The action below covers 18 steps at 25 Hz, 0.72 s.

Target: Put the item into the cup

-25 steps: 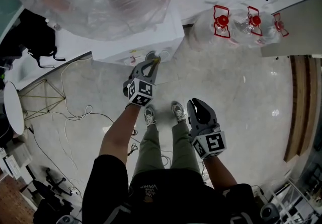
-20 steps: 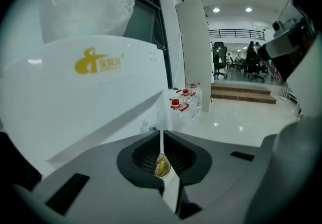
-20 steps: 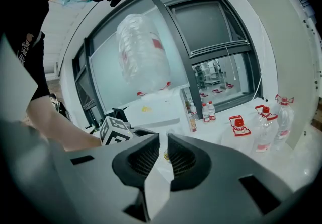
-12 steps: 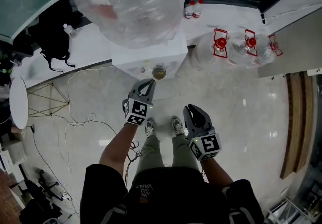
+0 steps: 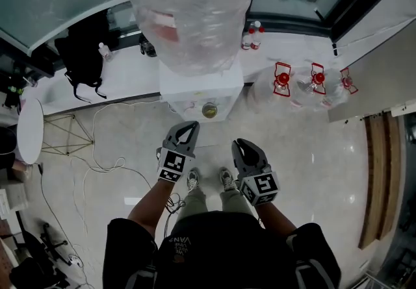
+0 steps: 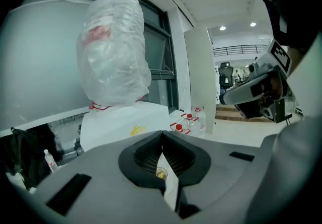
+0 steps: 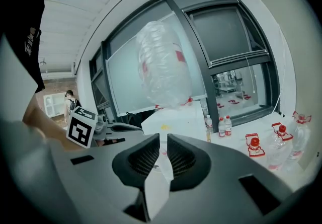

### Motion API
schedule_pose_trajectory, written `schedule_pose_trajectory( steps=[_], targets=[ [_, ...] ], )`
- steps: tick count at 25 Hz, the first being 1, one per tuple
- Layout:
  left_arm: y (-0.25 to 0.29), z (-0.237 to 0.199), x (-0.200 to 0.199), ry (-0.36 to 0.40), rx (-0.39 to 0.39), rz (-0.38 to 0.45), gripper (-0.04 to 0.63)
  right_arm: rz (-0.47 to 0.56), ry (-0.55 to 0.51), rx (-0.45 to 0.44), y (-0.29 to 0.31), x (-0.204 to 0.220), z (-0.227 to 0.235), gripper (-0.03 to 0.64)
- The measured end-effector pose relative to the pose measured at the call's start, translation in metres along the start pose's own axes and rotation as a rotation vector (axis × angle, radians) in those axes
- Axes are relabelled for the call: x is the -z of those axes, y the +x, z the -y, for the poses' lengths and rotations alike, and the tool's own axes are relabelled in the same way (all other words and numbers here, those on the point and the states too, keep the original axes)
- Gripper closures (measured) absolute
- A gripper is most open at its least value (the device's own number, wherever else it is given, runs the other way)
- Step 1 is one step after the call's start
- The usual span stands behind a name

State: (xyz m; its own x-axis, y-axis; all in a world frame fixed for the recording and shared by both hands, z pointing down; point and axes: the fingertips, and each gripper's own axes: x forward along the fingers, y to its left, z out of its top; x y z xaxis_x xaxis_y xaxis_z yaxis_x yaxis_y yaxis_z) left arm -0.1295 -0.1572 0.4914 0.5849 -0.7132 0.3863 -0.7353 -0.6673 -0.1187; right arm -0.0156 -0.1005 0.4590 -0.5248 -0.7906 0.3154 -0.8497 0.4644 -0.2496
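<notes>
Small round cup [image 5: 209, 110] sits on the boxy white water dispenser [image 5: 224, 89], straight ahead of the left hand-held gripper [image 5: 192, 126]. That one's nearer, tips pinched together, empty. A yellow item [image 6: 161, 172] looks to be inside the cup already. Right hand-held gripper [image 5: 238, 145] hangs back, jaws a sliver apart, empty.

Head view count: there were 2 grippers, left gripper [image 5: 192, 125] and right gripper [image 5: 238, 144]. 1 cup [image 5: 209, 110] sat at center. 1 white dispenser [image 5: 195, 94] carried 1 plastic-wrapped jug [image 5: 192, 8], top center. 3 big red-capped jugs [image 5: 282, 80] stood at right, 2 small red-capped bottles [image 5: 254, 34] upper center. Left side had 1 black backpack [image 5: 81, 60] and 1 round table [image 5: 29, 132]. 2 shoes [image 5: 193, 179] showed low center.
</notes>
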Motion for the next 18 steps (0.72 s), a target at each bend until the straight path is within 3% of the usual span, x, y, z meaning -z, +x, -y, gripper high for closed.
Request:
schedule_pose_trajectory(
  steps=[8, 18],
  targets=[
    [-0.058, 0.003, -0.036, -0.043, -0.055, 0.079, 0.575, 0.033, -0.019, -0.015, -0.009, -0.026, -0.014, 0.569],
    [-0.11, 0.006, -0.053, -0.101, -0.111, 0.133, 0.576, 0.042, -0.011, 0.008, -0.019, -0.034, -0.017, 0.569]
  ],
)
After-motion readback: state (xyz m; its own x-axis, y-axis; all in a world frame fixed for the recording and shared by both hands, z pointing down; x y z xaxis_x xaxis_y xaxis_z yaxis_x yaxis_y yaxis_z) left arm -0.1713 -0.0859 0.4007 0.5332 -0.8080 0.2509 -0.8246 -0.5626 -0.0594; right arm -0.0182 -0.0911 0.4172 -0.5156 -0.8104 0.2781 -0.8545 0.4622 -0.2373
